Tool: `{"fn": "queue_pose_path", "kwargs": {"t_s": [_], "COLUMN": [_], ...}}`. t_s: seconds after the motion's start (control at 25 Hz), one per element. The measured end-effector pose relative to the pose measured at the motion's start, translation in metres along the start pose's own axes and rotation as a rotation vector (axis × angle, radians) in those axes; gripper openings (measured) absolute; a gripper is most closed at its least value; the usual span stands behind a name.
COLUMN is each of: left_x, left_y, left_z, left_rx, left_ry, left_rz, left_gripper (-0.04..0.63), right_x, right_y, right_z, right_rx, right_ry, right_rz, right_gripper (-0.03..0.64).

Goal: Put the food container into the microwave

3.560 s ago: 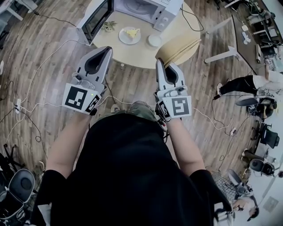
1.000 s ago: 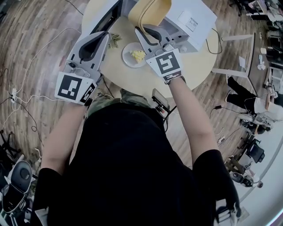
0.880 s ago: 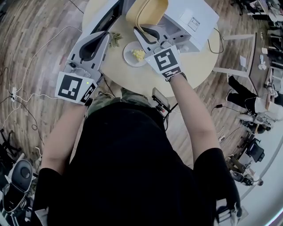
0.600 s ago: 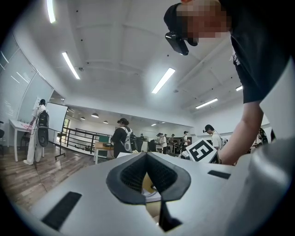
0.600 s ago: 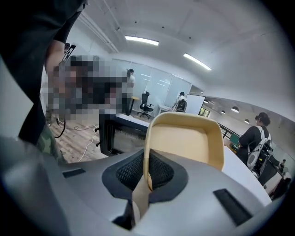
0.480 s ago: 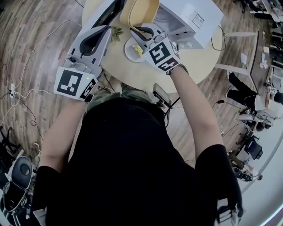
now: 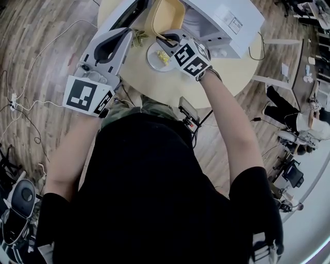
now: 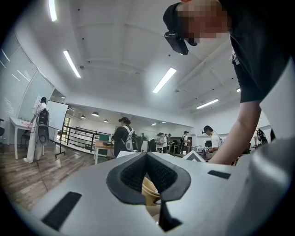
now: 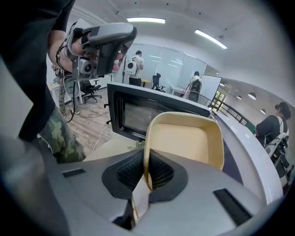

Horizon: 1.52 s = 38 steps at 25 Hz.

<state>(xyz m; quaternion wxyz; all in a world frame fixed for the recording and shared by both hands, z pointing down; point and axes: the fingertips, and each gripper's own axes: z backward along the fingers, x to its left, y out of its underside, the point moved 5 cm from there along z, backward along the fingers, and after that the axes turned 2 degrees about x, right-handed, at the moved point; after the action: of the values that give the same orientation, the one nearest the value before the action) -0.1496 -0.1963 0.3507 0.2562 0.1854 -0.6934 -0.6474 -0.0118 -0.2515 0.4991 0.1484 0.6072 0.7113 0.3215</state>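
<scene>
The right gripper [image 9: 146,161] has its fingers pressed narrow onto the near wall of the food container [image 9: 184,138]. One finger lies inside the rim and one outside, so the beige tub is held by its edge. Beyond the fingers the tub's hollow faces back toward them. Only its plain beige floor and rounded walls show, with nothing lying on them that I can make out.

In the head view the tub hangs above the tabletop [image 7: 170,82], ahead of the right fingers, at the mouth of the microwave [image 7: 227,23]. It sits between the white body, to the right of the fingers, and the open door [image 7: 126,13] to their left. In the right gripper view that dark door stands just behind the tub's left rim. I cannot tell whether the tub's far edge has crossed into the cavity.

Just below the right fingers, a white plate [image 7: 150,55] rests on the tabletop with a small heap of yellow food [image 7: 163,55] on it, partly covered by the gripper.

The left gripper [image 7: 125,32] is held up over the tabletop's near left edge, well to the left of the tub. Its fingers are closed tip to tip and grip nothing. A pale beige shape shows through the gap behind those tips, too cramped to name.
</scene>
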Motion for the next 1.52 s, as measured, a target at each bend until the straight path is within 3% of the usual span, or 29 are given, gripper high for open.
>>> {"fn": "queue_pose_path", "kwargs": {"t_s": [0.64, 1.12, 1.52], "left_x": [0.005, 0.007, 0.007], "left_y": [0.012, 0.019, 0.026], "left_z": [0.001, 0.007, 0.009], "left_rx": [0.029, 0.049, 0.071], "left_ry": [-0.030, -0.056, -0.070], "left_rz": [0.025, 0.035, 0.046], "left_gripper": [0.018, 0.018, 0.018], "right_x": [-0.050, -0.091, -0.115], "right_y": [0.053, 0.085, 0.100], "right_z": [-0.036, -0.054, -0.064], "right_rx": [0.250, 0.414, 0.483], "right_ry": [0.047, 0.159, 0.256], "right_rz": [-0.008, -0.045, -0.051], "right_gripper": [0.028, 0.028, 0.029]}}
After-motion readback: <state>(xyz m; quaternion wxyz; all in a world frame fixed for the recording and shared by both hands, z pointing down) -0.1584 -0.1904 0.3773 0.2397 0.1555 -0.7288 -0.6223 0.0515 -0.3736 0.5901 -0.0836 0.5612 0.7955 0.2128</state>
